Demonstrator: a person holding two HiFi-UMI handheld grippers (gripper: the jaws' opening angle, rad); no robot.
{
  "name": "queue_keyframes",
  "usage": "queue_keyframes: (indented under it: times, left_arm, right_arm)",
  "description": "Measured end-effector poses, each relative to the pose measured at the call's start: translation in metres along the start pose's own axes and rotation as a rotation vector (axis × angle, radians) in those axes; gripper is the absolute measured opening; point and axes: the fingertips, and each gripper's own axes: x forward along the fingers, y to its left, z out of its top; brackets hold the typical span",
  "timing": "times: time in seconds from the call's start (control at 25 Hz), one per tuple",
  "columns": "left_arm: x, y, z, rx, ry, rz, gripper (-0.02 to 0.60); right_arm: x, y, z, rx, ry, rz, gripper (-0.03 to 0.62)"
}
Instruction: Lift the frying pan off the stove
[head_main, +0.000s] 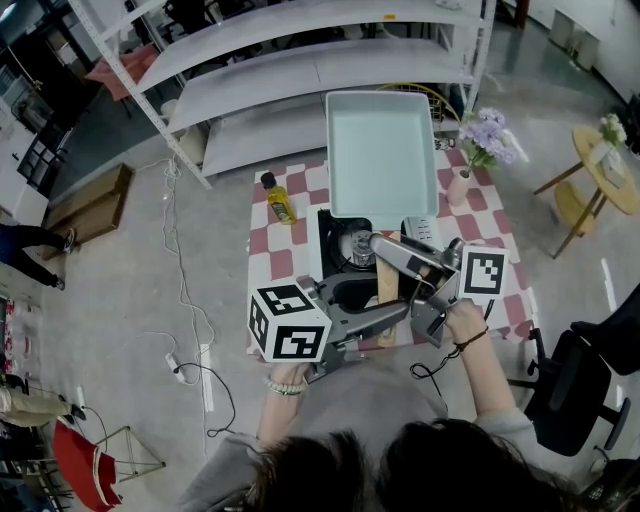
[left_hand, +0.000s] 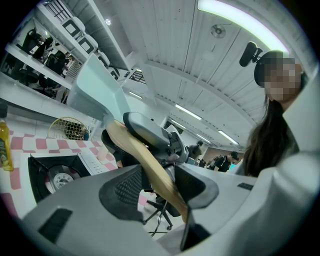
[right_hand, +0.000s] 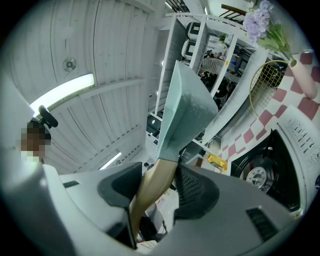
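Note:
The frying pan (head_main: 380, 150) is a pale mint square pan with a wooden handle (head_main: 387, 288). It hangs tilted in the air above the black single-burner stove (head_main: 345, 245). My left gripper (head_main: 390, 312) is shut on the lower part of the handle. My right gripper (head_main: 395, 262) is shut on it higher up, nearer the pan. In the left gripper view the handle (left_hand: 145, 155) runs up between the pads to the pan (left_hand: 95, 95), with the burner (left_hand: 55, 175) below. The right gripper view has the handle (right_hand: 152, 190) between the pads under the pan (right_hand: 187, 115).
The stove stands on a red-and-white checked table (head_main: 290, 262). A yellow bottle (head_main: 280, 200) is at its left and a vase of purple flowers (head_main: 480, 140) at its right. White shelving (head_main: 300, 70) is behind, an office chair (head_main: 580, 380) and a round side table (head_main: 600, 170) to the right.

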Motion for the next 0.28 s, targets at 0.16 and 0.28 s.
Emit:
queue_keyframes:
  times: [0.16,0.28]
  left_arm:
    - [-0.0003,-0.0012,-0.0009,-0.002,-0.002,-0.001,0.209]
    - [0.0002,-0.0025,-0.0011,-0.003,-0.004,-0.003,0.209]
  right_arm:
    - [-0.0002,0.0016,-0.001,0.001,-0.001,0.005,0.218]
    - [-0.0016,0.0016,-0.0015,0.005,0.0,0.003,0.218]
